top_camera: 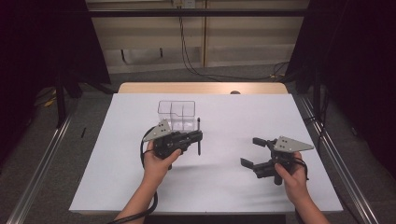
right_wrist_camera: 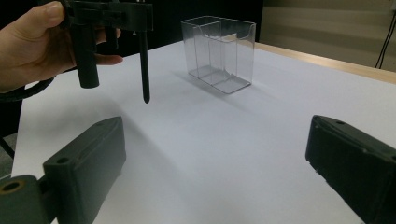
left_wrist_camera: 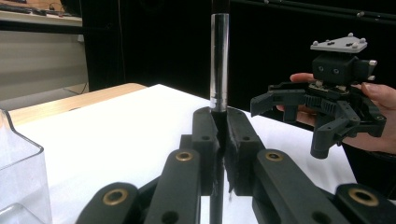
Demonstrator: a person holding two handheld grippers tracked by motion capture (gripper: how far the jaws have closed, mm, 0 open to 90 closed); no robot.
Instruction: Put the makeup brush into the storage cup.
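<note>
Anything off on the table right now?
Nothing stands out. The clear box stands upright on the white table, unbroken, with nothing spilled around it. The left gripper holds a black pen upright beside the box, tip clear of the table. The right gripper is open with nothing between its jaws.

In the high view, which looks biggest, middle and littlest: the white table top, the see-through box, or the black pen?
1. White table top, by far the largest.
2. Clear plastic box with compartments.
3. Thin black pen, upright in the left gripper's shut jaws, about as tall as the box but much slimmer.
</note>
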